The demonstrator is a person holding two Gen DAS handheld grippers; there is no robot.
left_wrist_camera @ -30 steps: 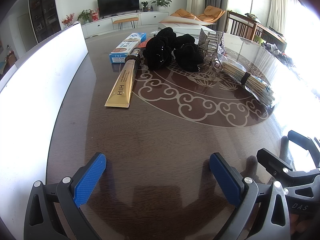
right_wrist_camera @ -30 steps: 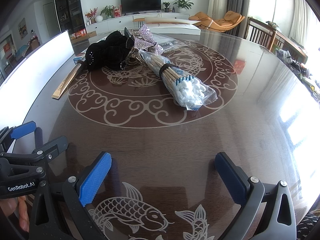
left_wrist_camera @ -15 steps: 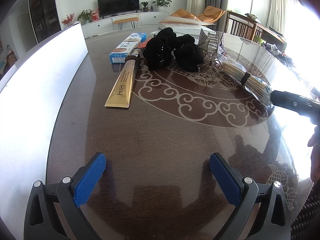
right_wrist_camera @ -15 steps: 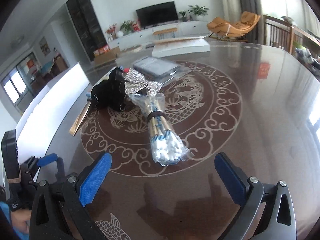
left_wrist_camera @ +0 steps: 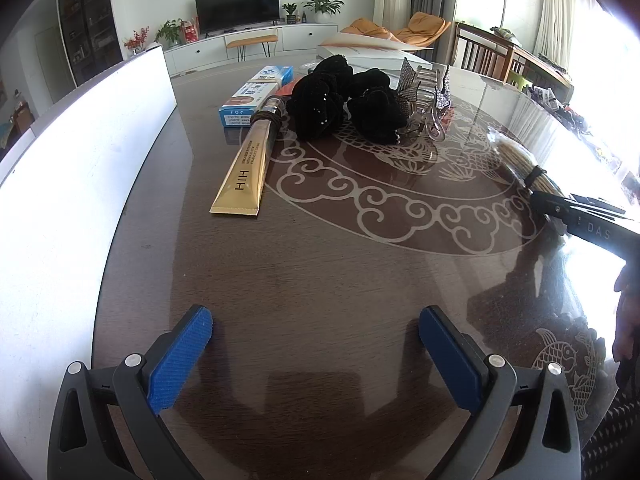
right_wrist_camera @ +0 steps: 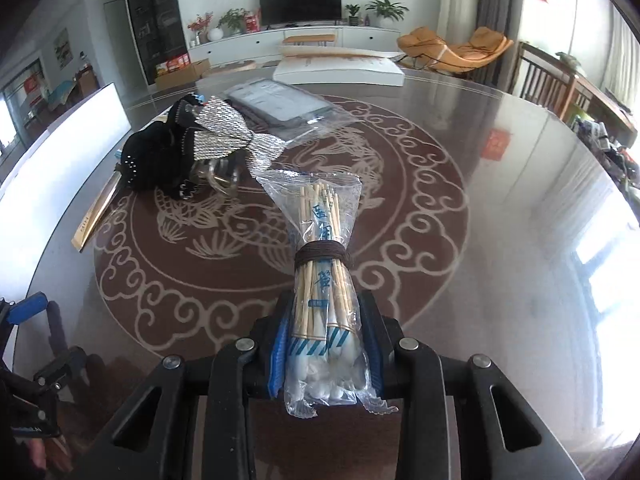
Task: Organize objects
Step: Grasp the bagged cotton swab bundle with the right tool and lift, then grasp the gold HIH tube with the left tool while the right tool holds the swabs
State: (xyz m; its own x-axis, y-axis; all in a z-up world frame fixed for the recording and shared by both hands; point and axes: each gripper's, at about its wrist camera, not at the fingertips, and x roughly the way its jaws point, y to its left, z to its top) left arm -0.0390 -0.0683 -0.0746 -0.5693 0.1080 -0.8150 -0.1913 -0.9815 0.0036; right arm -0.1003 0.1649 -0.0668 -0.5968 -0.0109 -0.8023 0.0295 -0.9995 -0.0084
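Observation:
My right gripper point(right_wrist_camera: 326, 344) is shut on the cotton end of a clear bag of cotton swabs point(right_wrist_camera: 322, 264), tied with a brown band, lying on the dark round table. In the left wrist view the bag point(left_wrist_camera: 520, 162) lies at the right with the right gripper's body point(left_wrist_camera: 580, 220) over it. My left gripper point(left_wrist_camera: 316, 348) is open and empty above the table's near part. Ahead of it lie a gold tube point(left_wrist_camera: 248, 172), a blue and white box point(left_wrist_camera: 256, 94), black scrunchies point(left_wrist_camera: 344, 100) and a glittery hair claw point(left_wrist_camera: 424, 100).
A long white box point(left_wrist_camera: 76, 184) runs along the table's left side. A flat white box point(right_wrist_camera: 340, 68) and a clear pouch point(right_wrist_camera: 280, 104) sit at the far side. The table edge curves off to the right, with chairs beyond.
My right gripper has moved forward to the swab bag and closed on its cotton end. My left gripper has stayed still and open.

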